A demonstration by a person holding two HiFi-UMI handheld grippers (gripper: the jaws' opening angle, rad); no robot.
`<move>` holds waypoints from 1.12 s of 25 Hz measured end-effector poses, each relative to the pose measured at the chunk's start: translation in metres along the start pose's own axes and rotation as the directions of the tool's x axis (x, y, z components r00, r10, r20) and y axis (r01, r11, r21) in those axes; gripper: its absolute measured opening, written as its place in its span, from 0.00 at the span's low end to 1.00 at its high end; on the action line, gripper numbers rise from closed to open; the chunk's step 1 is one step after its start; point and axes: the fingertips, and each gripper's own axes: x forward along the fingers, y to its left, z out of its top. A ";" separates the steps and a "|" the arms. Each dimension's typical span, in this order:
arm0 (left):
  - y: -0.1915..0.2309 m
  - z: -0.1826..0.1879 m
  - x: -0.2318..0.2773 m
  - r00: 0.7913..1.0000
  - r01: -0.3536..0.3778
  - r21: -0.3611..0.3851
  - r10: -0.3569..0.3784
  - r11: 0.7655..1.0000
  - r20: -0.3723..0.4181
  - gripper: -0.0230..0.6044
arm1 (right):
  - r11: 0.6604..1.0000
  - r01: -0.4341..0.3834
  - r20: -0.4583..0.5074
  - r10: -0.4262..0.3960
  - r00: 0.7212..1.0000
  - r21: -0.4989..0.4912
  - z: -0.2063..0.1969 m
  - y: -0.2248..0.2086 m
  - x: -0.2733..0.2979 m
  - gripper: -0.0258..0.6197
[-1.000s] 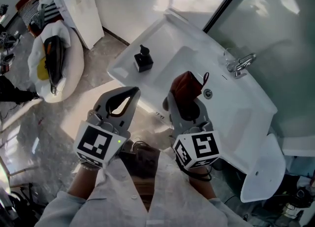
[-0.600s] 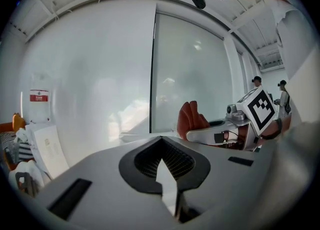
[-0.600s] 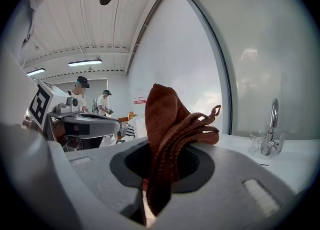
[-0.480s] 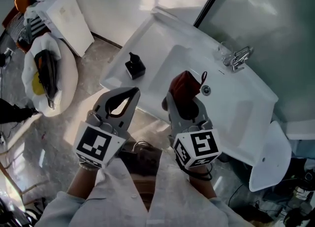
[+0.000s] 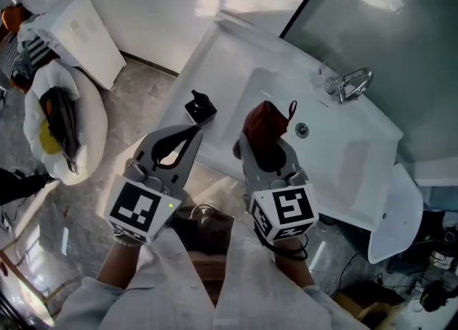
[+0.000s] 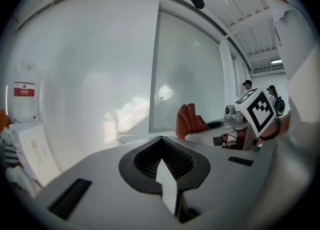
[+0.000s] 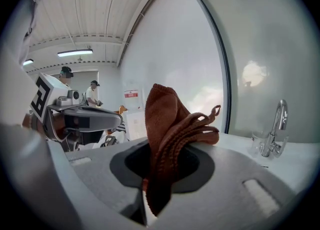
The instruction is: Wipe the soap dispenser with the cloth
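The black soap dispenser (image 5: 201,107) stands on the left end of the white sink counter (image 5: 222,56). My left gripper (image 5: 194,131) hovers just in front of it, a short gap away, shut with nothing in it; its own view shows the jaws meeting (image 6: 161,139). My right gripper (image 5: 263,144) is shut on the rust-red cloth (image 5: 266,125), which hangs bunched over the basin (image 5: 329,149). In the right gripper view the cloth (image 7: 169,124) stands up out of the shut gripper (image 7: 162,166). From the left gripper view, the cloth (image 6: 191,119) shows to the right. The dispenser appears in neither gripper view.
A chrome faucet (image 5: 350,84) and a clear glass (image 5: 326,73) sit at the back of the sink, under a mirror (image 5: 386,13). A white cabinet (image 5: 79,35) and a round white cushion (image 5: 57,117) holding dark items lie left. A white lid (image 5: 392,210) is at right.
In the head view the sink and dispenser have slid down and left, so the dispenser lies closer to my left gripper's tips. Both grippers keep their pose; the cloth stays held.
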 end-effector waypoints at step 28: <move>0.113 -0.002 -0.006 0.962 0.274 0.025 -0.274 0.961 -0.016 0.04 | 0.960 0.270 -0.203 -0.279 0.939 -0.070 -0.020 0.046 0.099 0.17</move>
